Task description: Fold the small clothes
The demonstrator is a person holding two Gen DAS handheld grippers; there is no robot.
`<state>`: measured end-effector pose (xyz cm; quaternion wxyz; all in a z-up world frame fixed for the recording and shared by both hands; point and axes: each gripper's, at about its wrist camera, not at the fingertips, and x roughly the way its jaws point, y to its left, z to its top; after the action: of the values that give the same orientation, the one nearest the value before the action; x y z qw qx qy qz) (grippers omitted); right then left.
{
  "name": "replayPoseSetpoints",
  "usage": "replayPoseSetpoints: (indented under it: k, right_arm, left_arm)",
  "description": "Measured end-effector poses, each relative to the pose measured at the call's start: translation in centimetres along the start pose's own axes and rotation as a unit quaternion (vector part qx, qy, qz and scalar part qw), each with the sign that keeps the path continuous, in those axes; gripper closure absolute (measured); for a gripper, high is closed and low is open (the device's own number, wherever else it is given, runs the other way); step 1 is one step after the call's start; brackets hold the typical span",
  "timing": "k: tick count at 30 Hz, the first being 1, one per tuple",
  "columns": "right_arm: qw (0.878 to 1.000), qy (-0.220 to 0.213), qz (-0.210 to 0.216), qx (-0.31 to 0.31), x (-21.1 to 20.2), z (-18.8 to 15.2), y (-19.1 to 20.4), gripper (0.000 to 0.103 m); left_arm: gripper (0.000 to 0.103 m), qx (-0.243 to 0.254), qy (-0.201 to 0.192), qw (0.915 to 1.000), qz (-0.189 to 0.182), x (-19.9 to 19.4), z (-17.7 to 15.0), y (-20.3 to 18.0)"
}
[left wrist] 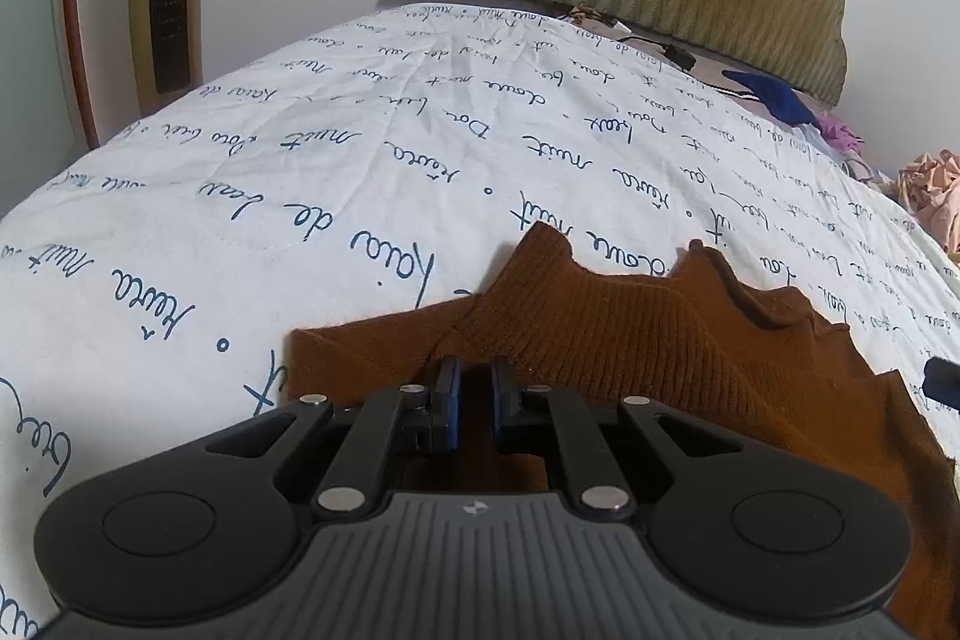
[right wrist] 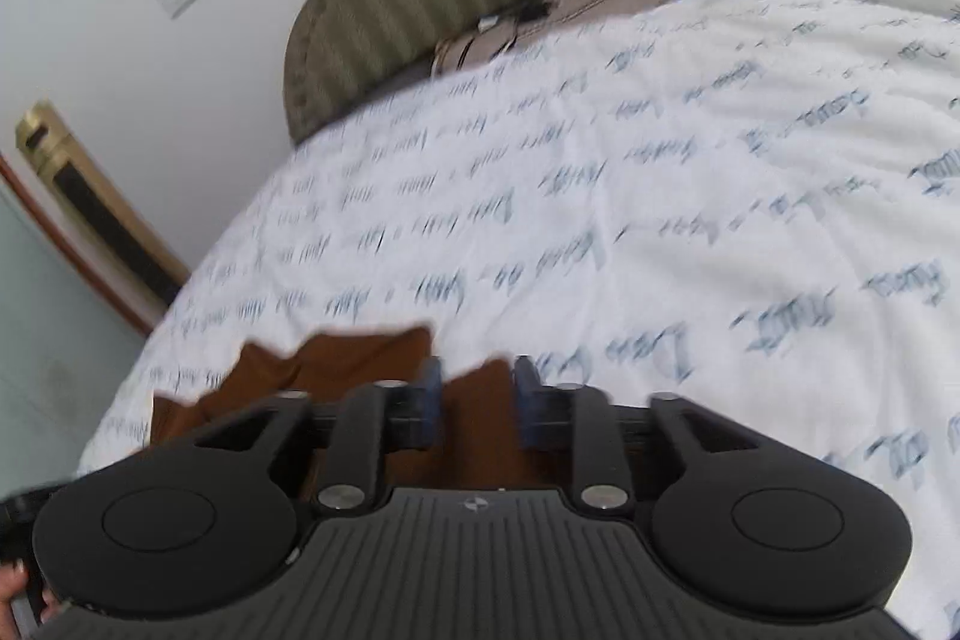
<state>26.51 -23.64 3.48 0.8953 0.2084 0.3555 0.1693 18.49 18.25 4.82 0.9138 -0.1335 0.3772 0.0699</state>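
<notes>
Cloth first: in the left wrist view a brown knit top [left wrist: 630, 334] lies on the bed's white cover [left wrist: 300, 172], from 6 o'clock out to 4 o'clock. The left gripper [left wrist: 475, 400] is pressed together, pinching a bit of the brown top.

In the blurry right wrist view the same brown top [right wrist: 336, 358] sits at 7 o'clock. The right gripper [right wrist: 478, 400] is partly spread with a brown edge between its pads; I cannot tell if it grips. To fold well, I think both should hold matching corners and lay edge on edge, flat.
</notes>
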Motion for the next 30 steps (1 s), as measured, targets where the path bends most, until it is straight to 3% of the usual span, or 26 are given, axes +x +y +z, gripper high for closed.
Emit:
replayPoseSetpoints:
  k: [3,7,9,11,14,17,20,24,28,30]
  right_arm:
    - [0.998,0.059,0.019,0.013,2.2,0.5,-1.3,0.067]
    - [0.997,0.072,0.037,0.02,4.2,-0.1,-1.4,0.068]
    - [0.996,0.08,0.04,0.004,4.7,-0.2,-0.8,0.092]
    - [0.997,0.065,0.027,-0.019,4.0,-0.1,0.0,0.092]
    - [0.999,0.009,0.011,-0.042,1.8,0.4,0.4,0.093]
    - [0.994,-0.02,-0.035,-0.103,0.4,0.4,1.2,0.093]
    - [0.987,-0.012,-0.086,-0.134,1.3,-0.3,1.0,0.094]
    - [0.989,0.004,-0.091,-0.12,4.3,-1.1,0.1,0.094]
    - [0.982,-0.012,-0.141,-0.123,5.3,0.0,-0.1,0.099]
    - [0.983,-0.01,-0.143,-0.114,5.1,0.4,-0.7,0.101]
  left_arm:
    - [0.093,0.012,-0.002,0.9999,-0.003,-0.1,-0.1,-1.1]
    - [0.093,0.014,-0.001,0.9999,0.003,0.2,-0.1,-1.4]
    - [0.093,0.008,0.0,1.0,0.002,0.4,0.1,-1.2]
    - [0.093,-0.006,-0.001,1.0,-0.001,0.3,0.4,-0.8]
    - [0.093,-0.02,-0.017,0.9996,0.005,0.2,0.7,-0.5]
    - [0.093,-0.029,-0.025,0.9993,0.002,0.2,0.7,-0.7]
    - [0.093,-0.027,-0.038,0.9989,0.005,0.1,0.5,-1.3]
    - [0.093,-0.022,-0.035,0.9991,0.005,0.2,0.5,-2.2]
    - [0.093,0.016,-0.061,0.9979,0.017,0.1,1.0,-3.4]
    - [0.093,0.024,-0.054,0.9978,0.028,1.0,1.3,-3.5]
